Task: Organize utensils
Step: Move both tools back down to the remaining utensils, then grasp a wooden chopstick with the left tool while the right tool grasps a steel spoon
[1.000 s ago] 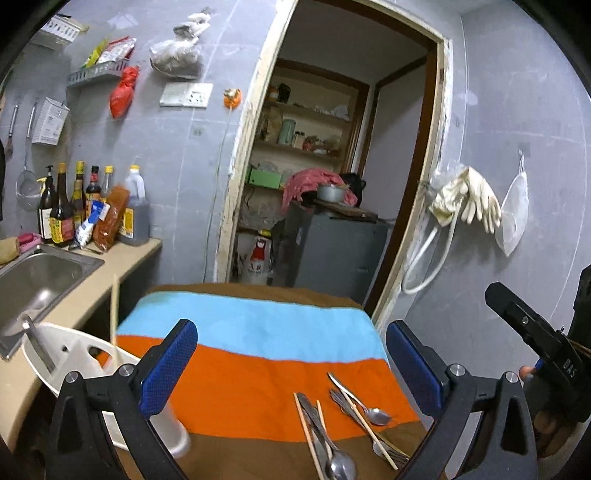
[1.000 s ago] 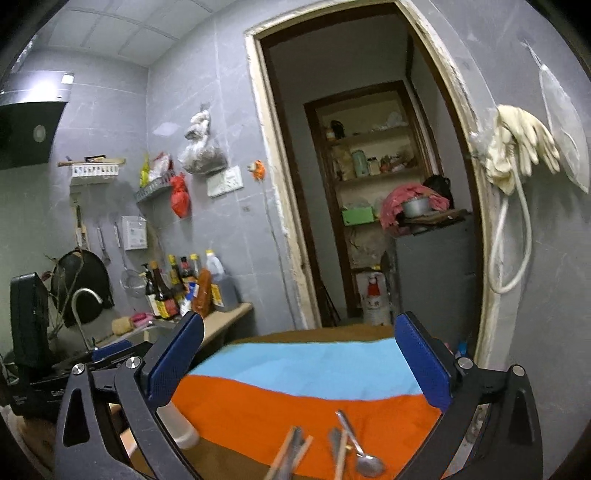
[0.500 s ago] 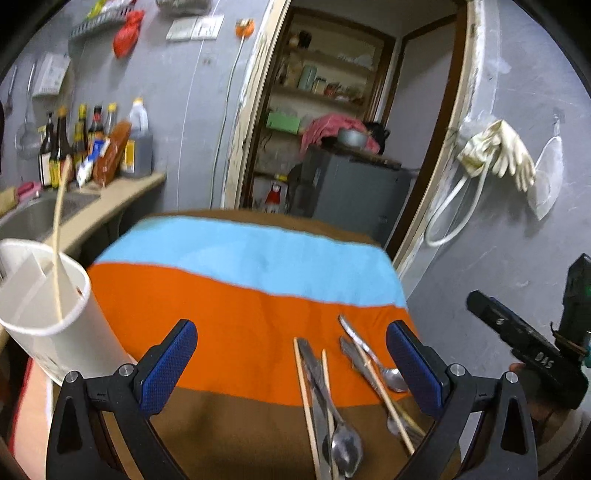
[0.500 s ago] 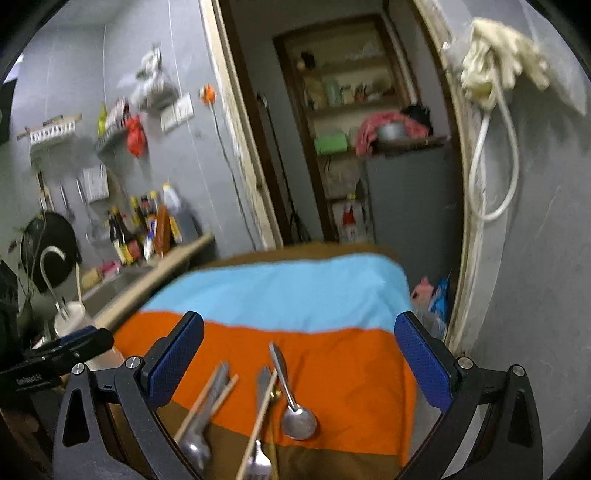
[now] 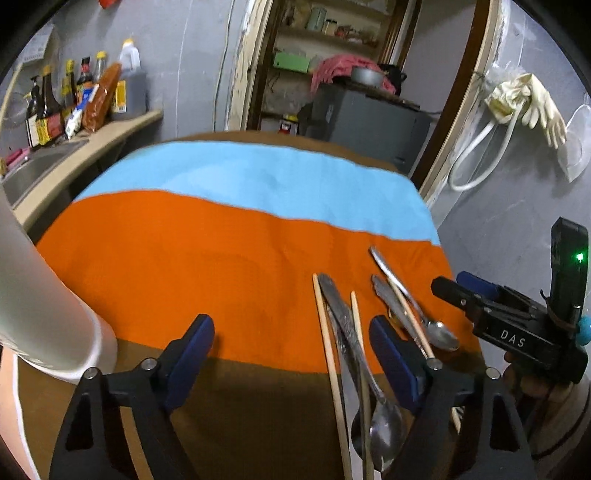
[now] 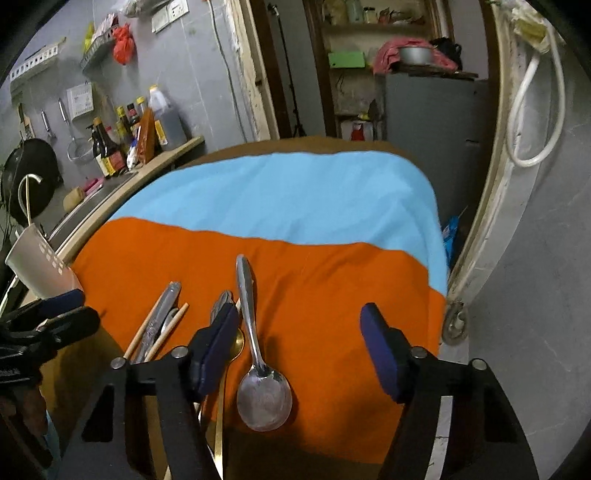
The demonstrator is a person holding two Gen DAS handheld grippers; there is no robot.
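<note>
Striped cloth covers table; grey tiled kitchen; both grippers' fingers apart, holding nothing.

A home kitchen: sink, sauce bottles, hanging wok.

Grey tiled walls, open doorway, cluttered shelves beyond
</note>
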